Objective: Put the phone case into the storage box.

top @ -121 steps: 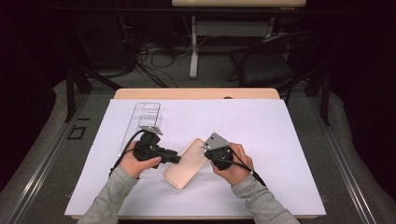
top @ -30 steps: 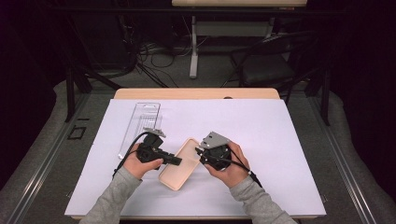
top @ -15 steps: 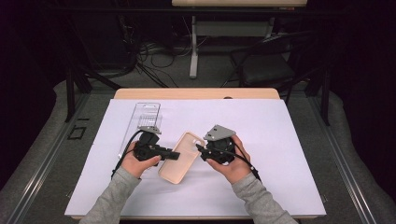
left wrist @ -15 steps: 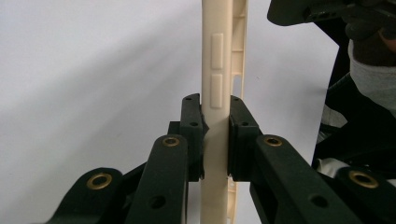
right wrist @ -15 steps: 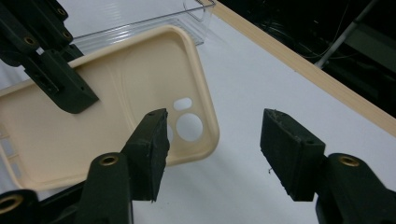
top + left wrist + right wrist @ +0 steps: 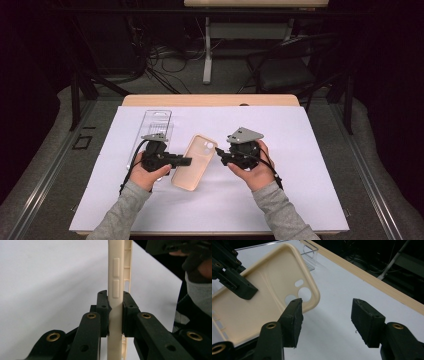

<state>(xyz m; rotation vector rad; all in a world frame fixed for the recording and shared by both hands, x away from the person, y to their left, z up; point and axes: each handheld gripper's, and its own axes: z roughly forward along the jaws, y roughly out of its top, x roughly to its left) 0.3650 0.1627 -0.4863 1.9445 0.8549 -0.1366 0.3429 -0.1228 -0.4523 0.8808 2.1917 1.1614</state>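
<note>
The left claw [image 6: 187, 161] is pinching the long side edge of a cream phone case [image 6: 195, 162], its pads pressed on either face of the rim just below the two raised button bumps, as the left gripper view shows [image 6: 116, 312]. The case is being held just above the white sheet [image 6: 300, 200] covering the desk [image 6: 210, 100], open side up and slanting, its camera-cutout end pointing away from the person.

The right claw [image 6: 218, 151] is standing spread, nothing between its pads; in the right gripper view [image 6: 325, 323] one pad is sitting just beside the corner of the case near the camera holes, not gripping it. A clear plastic package [image 6: 156, 122] is lying on the sheet beyond the left hand, apart from the case.

Judging by this, the case is already out of its package and one hand is securing it; what is left seems to be a second grip on the camera end (or a handover), which is not yet made.

Against the earlier frames, the right claw was on the case's right edge; its jaws have just been opening, and the hand is now sitting off to the right with the case free of it. The case itself is now angled more upright toward the far side, with the left grip unchanged.
</note>
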